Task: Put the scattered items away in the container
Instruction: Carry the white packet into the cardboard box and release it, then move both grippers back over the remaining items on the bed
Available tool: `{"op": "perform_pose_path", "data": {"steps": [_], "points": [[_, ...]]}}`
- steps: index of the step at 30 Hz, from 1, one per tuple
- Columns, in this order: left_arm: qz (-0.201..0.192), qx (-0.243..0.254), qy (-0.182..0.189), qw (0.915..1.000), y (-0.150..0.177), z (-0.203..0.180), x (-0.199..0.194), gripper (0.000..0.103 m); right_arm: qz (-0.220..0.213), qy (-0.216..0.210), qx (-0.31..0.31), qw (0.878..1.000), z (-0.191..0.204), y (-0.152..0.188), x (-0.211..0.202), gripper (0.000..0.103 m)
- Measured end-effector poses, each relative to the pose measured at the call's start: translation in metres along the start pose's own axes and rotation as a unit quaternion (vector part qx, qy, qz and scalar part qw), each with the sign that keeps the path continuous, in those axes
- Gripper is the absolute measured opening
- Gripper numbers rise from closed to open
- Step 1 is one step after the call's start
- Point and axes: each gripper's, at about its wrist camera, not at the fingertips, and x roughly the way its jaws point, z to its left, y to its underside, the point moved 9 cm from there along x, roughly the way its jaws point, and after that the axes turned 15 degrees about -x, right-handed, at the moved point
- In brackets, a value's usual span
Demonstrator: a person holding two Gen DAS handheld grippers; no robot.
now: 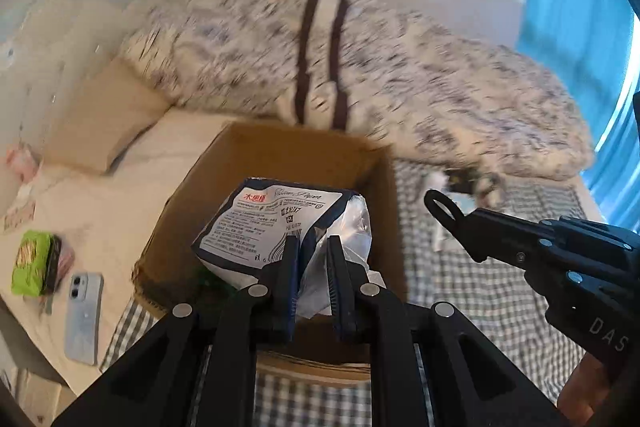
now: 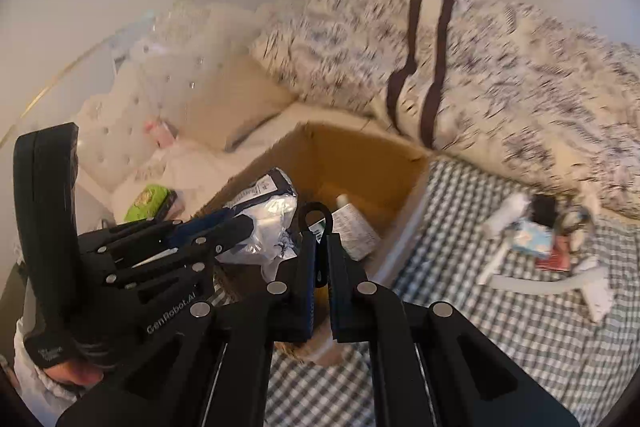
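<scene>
Both tongs are clamped over the cardboard box (image 1: 256, 163): left tongs (image 1: 313, 247) on a crinkled navy-and-white tissue pack (image 1: 264, 223), right tongs (image 2: 318, 247) on a black ring-ended clip (image 2: 316, 217).

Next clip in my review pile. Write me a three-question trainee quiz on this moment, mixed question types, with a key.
1. True or false: the left gripper is shut on the tissue pack over the open cardboard box.
2. Multiple choice: the right gripper holds
A) a phone
B) a small black tool with a ring end
C) nothing
3. Short answer: what lies on the cream sheet beside the green snack packet?

Key
1. True; its fingers pinch the pack's plastic end.
2. B.
3. A light-coloured phone, lying with its camera side up.
</scene>
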Motion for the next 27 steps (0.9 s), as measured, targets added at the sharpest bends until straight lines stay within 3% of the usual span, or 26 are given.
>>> {"op": "perform_pose_path", "data": {"steps": [2, 4, 5, 6, 7, 9, 14, 20, 27], "points": [[0.01, -0.004, -0.015, 0.9998, 0.005, 0.011, 0.015, 0.015, 0.012, 0.004, -0.007, 1.0, 0.002, -0.001, 0.019, 0.008], [0.016, -0.004, -0.033, 0.9993, 0.009, 0.019, 0.026, 0.026, 0.022, 0.009, -0.017, 1.0, 0.004, -0.003, 0.034, 0.037], [0.02, -0.004, -0.039, 0.999, 0.01, 0.023, 0.031, 0.03, 0.025, 0.018, -0.02, 0.999, 0.004, -0.003, 0.039, 0.07], [0.023, -0.005, -0.042, 0.9988, 0.011, 0.026, 0.034, 0.043, 0.02, 0.032, -0.023, 0.999, 0.001, -0.004, 0.04, 0.084], [0.023, -0.005, -0.045, 0.9987, 0.012, 0.028, 0.035, 0.059, 0.015, 0.04, -0.026, 0.999, -0.001, -0.004, 0.038, 0.085], [0.012, -0.006, -0.048, 0.9987, 0.01, 0.03, 0.033, 0.071, 0.007, 0.038, -0.029, 0.999, -0.002, -0.005, 0.031, 0.085], [-0.002, 0.0, -0.032, 0.9995, 0.006, 0.009, 0.019, 0.071, -0.012, 0.079, -0.023, 0.997, -0.03, -0.002, -0.007, 0.085], [-0.041, 0.025, 0.012, 0.9988, 0.011, -0.056, -0.013, 0.082, -0.04, 0.134, 0.019, 0.99, -0.084, 0.028, -0.081, 0.085], [-0.034, 0.048, 0.039, 0.9975, 0.059, -0.136, -0.018, 0.082, 0.023, 0.258, 0.076, 0.963, -0.155, 0.117, -0.138, 0.085]]}}
